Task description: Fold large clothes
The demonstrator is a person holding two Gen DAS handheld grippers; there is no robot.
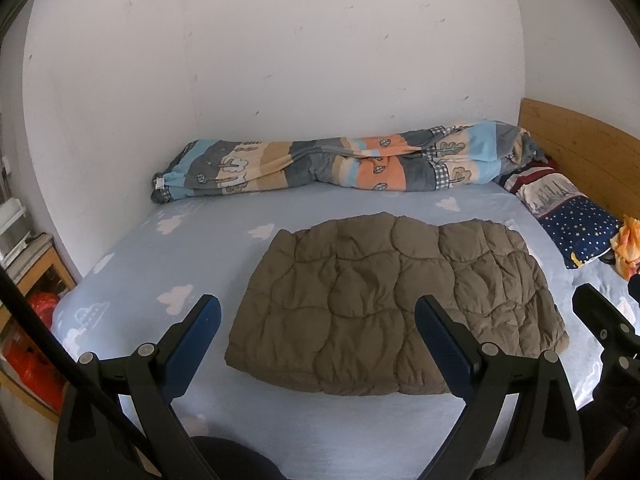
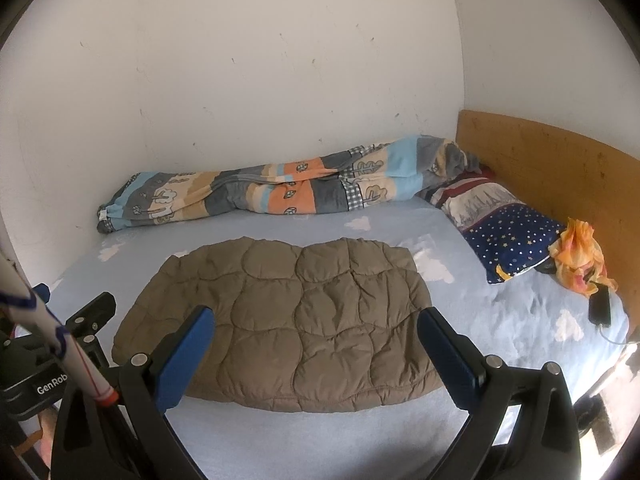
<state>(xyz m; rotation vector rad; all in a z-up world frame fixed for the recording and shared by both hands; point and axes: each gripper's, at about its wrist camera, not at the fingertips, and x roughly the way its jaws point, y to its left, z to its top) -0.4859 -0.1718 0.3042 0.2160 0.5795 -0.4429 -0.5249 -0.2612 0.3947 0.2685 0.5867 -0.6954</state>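
Firstly, left wrist view:
Left gripper (image 1: 318,322): fingers spread wide, blue pads (image 1: 442,344), nothing held, hovering over the near edge of the bed (image 1: 132,264).
Jacket (image 1: 394,304): brown, puffy, quilted in rounded cells, folded into a rough rectangle, lying flat mid-bed toward the near edge.
Sheet: pale blue with white clouds.
Blanket (image 1: 340,162): striped fleece roll along the far edge by the wall.

Right wrist view:
Right gripper (image 2: 316,326): wide apart, empty, above the jacket's (image 2: 288,320) near edge.
Writing: "GenRob" on the other gripper's body (image 2: 52,389), lower left.
Pillow (image 2: 508,236): star-printed, at the right edge beside the wooden headboard (image 2: 560,168).
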